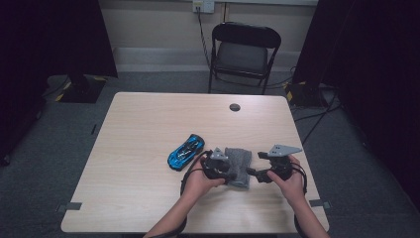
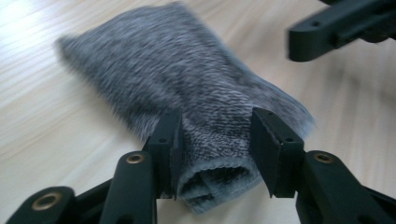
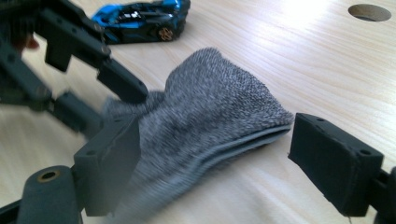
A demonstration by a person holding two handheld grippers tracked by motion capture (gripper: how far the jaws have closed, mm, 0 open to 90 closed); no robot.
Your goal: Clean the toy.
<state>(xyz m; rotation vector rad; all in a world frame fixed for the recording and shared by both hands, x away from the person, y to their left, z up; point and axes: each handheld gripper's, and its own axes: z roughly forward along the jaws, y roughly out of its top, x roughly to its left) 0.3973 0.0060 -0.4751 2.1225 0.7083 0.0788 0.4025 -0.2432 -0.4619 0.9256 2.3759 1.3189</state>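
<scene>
The grey knitted sock (image 1: 238, 166) lay flat on the light wood-grain worktop (image 1: 148, 124), near its front edge and right of centre. The fabric was a mottled grey knit with a fuzzy surface and a paler ribbed hem. It was folded into a compact, roughly rectangular bundle, and stacked layers showed along one edge (image 3: 243, 140). One end, where the rolled opening (image 2: 212, 179) showed, sat slightly bunched and raised. The rest of the sock (image 2: 173, 70) rested on the worktop.
</scene>
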